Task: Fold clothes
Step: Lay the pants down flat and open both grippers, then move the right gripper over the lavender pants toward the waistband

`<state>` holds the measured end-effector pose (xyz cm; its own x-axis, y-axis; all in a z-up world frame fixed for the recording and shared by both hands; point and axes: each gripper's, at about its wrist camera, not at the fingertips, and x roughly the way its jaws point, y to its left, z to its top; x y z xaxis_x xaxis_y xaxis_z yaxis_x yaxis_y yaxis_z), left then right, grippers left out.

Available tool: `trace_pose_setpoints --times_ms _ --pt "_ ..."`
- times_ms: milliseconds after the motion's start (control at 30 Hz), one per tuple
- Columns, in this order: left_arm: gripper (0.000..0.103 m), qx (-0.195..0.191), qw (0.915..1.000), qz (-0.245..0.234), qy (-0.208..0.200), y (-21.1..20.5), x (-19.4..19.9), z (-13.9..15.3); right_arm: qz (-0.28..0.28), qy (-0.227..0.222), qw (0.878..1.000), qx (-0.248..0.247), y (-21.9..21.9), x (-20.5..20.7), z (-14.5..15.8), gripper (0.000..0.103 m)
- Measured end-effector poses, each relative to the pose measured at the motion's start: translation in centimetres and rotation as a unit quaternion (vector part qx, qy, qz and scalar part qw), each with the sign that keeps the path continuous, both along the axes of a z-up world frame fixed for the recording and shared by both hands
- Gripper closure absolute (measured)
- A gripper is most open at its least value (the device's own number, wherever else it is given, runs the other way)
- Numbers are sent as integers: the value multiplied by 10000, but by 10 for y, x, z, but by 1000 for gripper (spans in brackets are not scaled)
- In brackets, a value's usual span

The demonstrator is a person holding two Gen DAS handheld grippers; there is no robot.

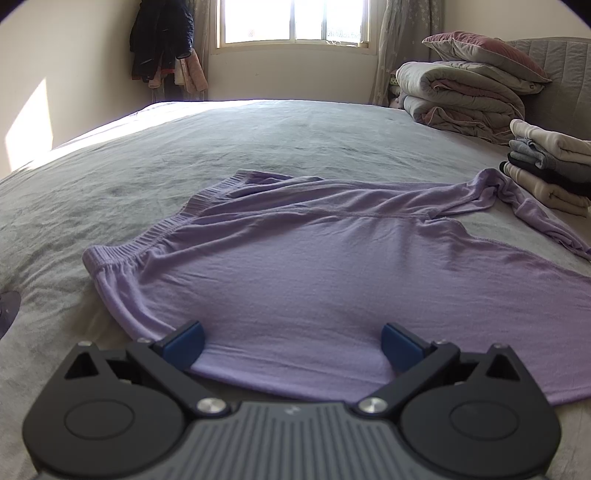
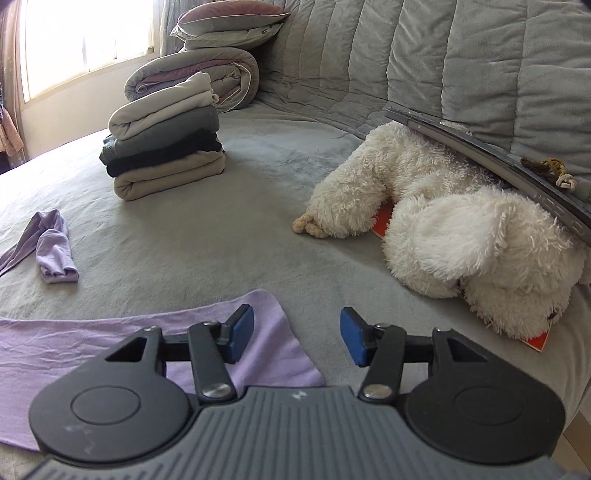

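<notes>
- The lilac trousers (image 1: 295, 266) lie spread across the grey bed cover (image 1: 184, 147), ribbed elastic waistband (image 1: 155, 236) toward the left of the left wrist view, legs running off to the right.
- The cloth is thin knit with a stitched seam along the upper leg; that leg is creased and bunched, and its end (image 2: 51, 243) lies crumpled near the stack of folded clothes (image 2: 166, 158).
- The nearer leg lies flatter, and its hem corner (image 2: 273, 332) shows in the right wrist view.
- The left gripper (image 1: 291, 341) points down at the near edge of the trousers, jaws wide apart, blue pads over the cloth on either side (nothing pinched between them).
- The right gripper (image 2: 297, 334) stands about half open and empty; its left pad is over the hem corner, its right pad over bare cover.
- A white plush toy (image 2: 443, 229) lies to the right, against the padded headboard (image 2: 480, 55), apart from the trousers.
- A rolled quilt (image 2: 207, 74) and pillow (image 2: 229, 22) sit behind the stack.
- Bare grey cover stretches beyond the waistband toward the window (image 1: 295, 22), and between hem and toy.
</notes>
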<state>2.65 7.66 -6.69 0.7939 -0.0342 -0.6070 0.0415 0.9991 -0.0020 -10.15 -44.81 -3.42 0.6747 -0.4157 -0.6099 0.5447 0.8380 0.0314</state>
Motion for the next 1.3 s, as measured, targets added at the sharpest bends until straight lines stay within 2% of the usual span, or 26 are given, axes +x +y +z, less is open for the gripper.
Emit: trace_pose_setpoints --times_ms 33,100,200,300,333,400,467,500,600,633,700,733,767,800,1033,1167,1300 --pt "0 -7 10000 -1 -2 0 0 0 -64 49 10000 15 1 -4 -2 57" --pt "0 -26 10000 -1 -4 1 0 0 -196 76 9997 97 0 -11 -6 57" --pt "1 -29 10000 0 -4 1 0 0 -279 129 9993 221 -2 -18 -13 65" --pt "0 -22 10000 2 -3 1 0 0 -56 233 9997 107 5 -18 -16 81" --pt "0 -23 10000 2 -4 1 0 0 18 267 9996 69 7 -18 -17 100" --pt "0 -29 10000 2 -4 1 0 0 53 407 9990 -171 12 -16 -15 103" --pt "0 -35 10000 3 -4 1 -1 0 -188 488 9980 -351 11 -16 -15 103" --pt "0 -32 10000 3 -3 1 -1 0 -233 538 9979 -257 7 -16 -20 103" --pt "0 -25 10000 4 0 1 0 0 -221 471 9981 -342 13 -17 -18 98" --pt "0 -19 10000 4 1 0 0 0 -220 438 9981 -365 15 -17 -17 90" --pt "0 -6 10000 4 3 0 0 0 -206 303 9987 -360 22 -16 -12 83" --pt "0 -5 10000 4 3 0 0 0 -179 227 9989 -368 27 -15 -9 69" --pt "0 -5 10000 4 2 0 0 0 -152 152 9991 -377 31 -14 -6 51" --pt "0 -6 10000 4 2 0 -1 0 -52 101 9992 -373 38 -10 -4 47" --pt "0 -7 10000 3 1 0 -1 0 906 -81 9955 -258 106 29 3 45" --pt "0 -23 10000 4 2 1 0 0 1541 -67 9880 -81 156 55 -5 42" --pt "0 -34 10000 5 2 1 0 0 1793 70 9837 -150 179 65 -19 42"
